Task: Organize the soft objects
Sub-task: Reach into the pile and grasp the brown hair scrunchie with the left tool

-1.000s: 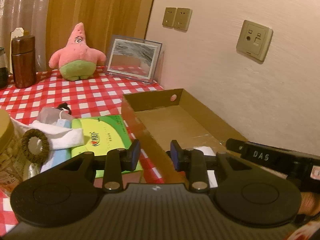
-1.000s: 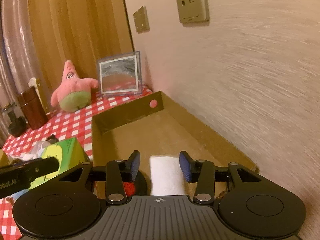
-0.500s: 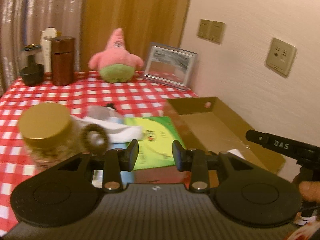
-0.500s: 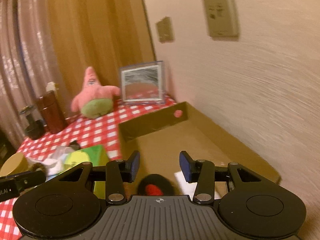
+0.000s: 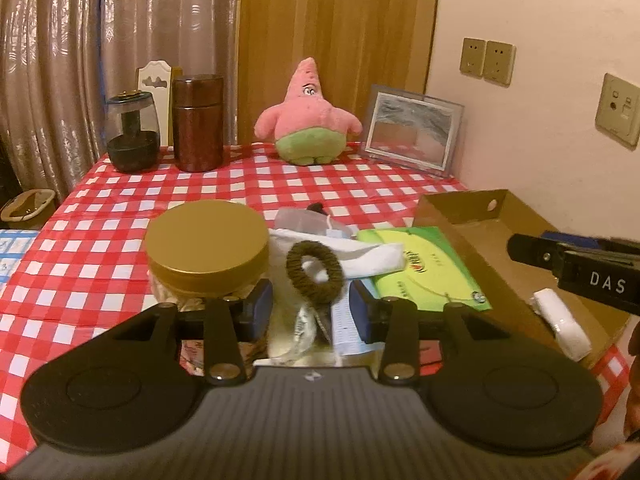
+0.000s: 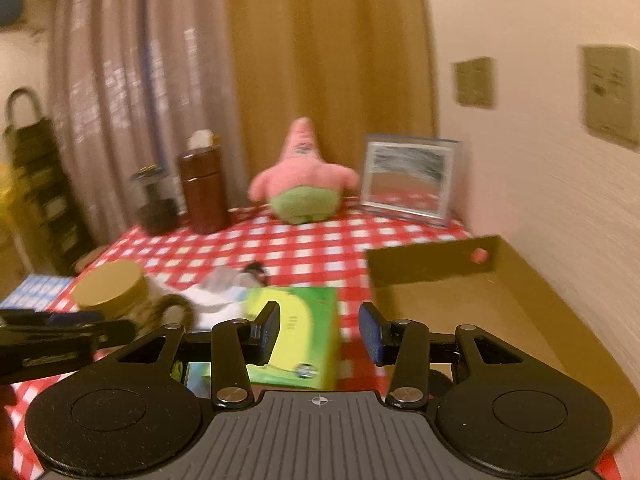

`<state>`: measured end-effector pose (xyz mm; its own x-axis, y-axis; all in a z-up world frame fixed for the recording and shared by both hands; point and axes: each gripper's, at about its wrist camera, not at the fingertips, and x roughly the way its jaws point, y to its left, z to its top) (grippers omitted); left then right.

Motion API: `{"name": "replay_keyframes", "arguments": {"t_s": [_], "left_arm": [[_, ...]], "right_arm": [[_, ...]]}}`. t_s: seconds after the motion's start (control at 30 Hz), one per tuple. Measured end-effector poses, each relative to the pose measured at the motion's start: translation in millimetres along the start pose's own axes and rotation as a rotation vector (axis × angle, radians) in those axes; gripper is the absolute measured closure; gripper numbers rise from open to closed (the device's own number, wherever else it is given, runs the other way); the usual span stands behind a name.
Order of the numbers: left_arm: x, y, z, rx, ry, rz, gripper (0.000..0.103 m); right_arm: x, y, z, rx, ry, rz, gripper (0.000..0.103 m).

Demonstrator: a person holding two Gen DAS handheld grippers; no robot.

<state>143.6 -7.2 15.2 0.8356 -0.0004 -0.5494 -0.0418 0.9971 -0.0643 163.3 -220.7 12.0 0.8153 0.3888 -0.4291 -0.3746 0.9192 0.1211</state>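
My left tool (image 5: pixel 311 307) hangs with fingers apart over the brown hair scrunchie (image 5: pixel 315 271) lying on the white cloth (image 5: pixel 372 257); it looks light and squashy, so I'd pinch one side of its ring.

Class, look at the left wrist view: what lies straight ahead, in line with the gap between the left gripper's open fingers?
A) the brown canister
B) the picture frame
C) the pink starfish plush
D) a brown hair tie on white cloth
D: the brown hair tie lies on white cloth just ahead of the open left gripper, in line with its gap.
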Motion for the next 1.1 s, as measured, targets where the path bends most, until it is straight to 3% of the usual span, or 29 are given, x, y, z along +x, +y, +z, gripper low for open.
{"name": "replay_keyframes", "arguments": {"t_s": [0.27,0.7,1.1], "left_arm": [[20,-1,-4,0.043,0.016,-0.001,0.064],[57,-25,-8,0.144,0.024,0.038,0.064],[72,-31,-5,0.155,0.016,0.086,0.067]], "right_arm": [[33,13,8,-0.12,0.037,0.074,0.059],[54,6,10,-0.144,0.078,0.111,0.059],[54,6,11,-0.117,0.077,0.103,0.059]]}}
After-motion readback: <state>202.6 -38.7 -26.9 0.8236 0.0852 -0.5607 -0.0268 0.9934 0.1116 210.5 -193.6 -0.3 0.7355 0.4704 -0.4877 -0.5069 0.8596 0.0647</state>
